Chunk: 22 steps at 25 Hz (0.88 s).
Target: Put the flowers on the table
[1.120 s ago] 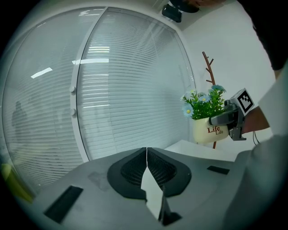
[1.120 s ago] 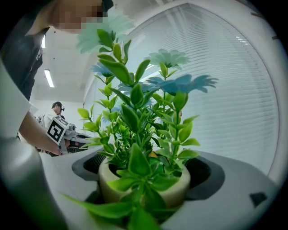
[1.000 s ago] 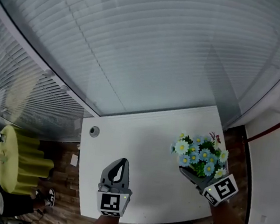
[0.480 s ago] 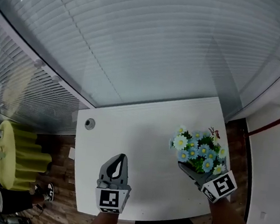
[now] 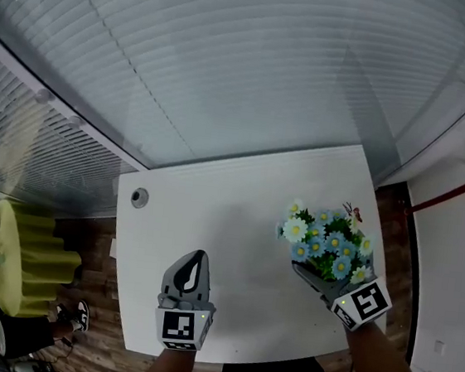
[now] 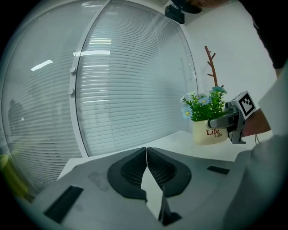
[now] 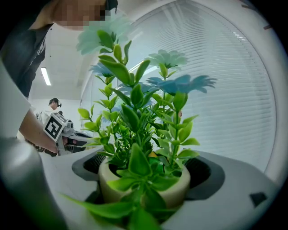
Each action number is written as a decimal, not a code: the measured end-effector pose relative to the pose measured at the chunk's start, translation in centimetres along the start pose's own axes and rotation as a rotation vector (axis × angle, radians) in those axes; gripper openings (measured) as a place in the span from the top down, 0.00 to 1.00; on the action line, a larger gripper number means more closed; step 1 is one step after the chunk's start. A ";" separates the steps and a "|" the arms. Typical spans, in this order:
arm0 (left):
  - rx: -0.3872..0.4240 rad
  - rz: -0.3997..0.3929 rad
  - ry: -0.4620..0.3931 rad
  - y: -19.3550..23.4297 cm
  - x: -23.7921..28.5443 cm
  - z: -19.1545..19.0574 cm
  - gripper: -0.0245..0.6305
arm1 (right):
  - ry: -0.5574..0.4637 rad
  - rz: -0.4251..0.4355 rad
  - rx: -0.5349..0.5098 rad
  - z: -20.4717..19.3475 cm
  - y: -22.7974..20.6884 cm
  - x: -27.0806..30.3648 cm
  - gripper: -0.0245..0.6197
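A cream pot of blue and white flowers (image 5: 323, 245) with green leaves is held over the right side of the white table (image 5: 236, 223). My right gripper (image 5: 316, 275) is shut on the pot (image 7: 144, 186), one jaw on each side. In the left gripper view the flower pot (image 6: 209, 133) shows at the right, printed "Life". Whether it touches the tabletop I cannot tell. My left gripper (image 5: 192, 269) hangs over the table's near middle, jaws closed together and empty.
Slatted blinds behind glass (image 5: 229, 72) run along the table's far edge. A small round grommet (image 5: 139, 197) sits near the table's left corner. A yellow-green seat (image 5: 27, 270) stands on the wooden floor to the left. A bare branch coat stand (image 6: 210, 67) rises by the right wall.
The view has shifted slightly. The flower pot and right gripper have moved a little left and farther over the table. The left gripper keeps its place.
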<state>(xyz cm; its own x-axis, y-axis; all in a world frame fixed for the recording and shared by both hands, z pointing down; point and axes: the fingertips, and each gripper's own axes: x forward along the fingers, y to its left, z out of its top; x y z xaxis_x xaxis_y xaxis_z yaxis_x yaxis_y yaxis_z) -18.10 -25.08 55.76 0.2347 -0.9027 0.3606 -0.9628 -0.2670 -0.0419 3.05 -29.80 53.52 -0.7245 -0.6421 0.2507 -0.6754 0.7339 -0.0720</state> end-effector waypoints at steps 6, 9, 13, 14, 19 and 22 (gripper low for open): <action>0.000 -0.014 0.002 -0.2 0.1 -0.4 0.95 | 0.012 -0.010 0.007 -0.6 0.0 0.0 0.16; -0.017 -0.013 0.010 -0.4 -0.1 -1.1 0.95 | 0.015 -0.015 0.007 -1.1 0.0 0.0 0.16; -0.026 -0.020 0.021 -0.6 -0.3 -2.1 0.95 | 0.027 -0.025 0.006 -2.1 -0.1 0.1 0.16; -0.026 -0.021 0.021 -0.5 -0.3 -2.2 0.95 | 0.031 -0.028 0.006 -2.3 -0.1 0.1 0.16; -0.051 -0.015 0.025 -0.4 -0.4 -2.1 0.95 | 0.048 -0.036 0.007 -2.9 -0.1 0.1 0.16; -0.043 -0.023 0.032 -0.4 -0.3 -2.9 0.95 | 0.054 -0.045 0.012 -3.8 -0.3 0.2 0.16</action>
<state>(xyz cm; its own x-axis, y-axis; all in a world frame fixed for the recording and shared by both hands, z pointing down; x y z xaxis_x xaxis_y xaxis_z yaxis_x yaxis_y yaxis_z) -18.16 -23.75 58.42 0.2529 -0.8850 0.3908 -0.9622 -0.2721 0.0064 3.68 -29.33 57.22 -0.6852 -0.6612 0.3055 -0.7089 0.7017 -0.0711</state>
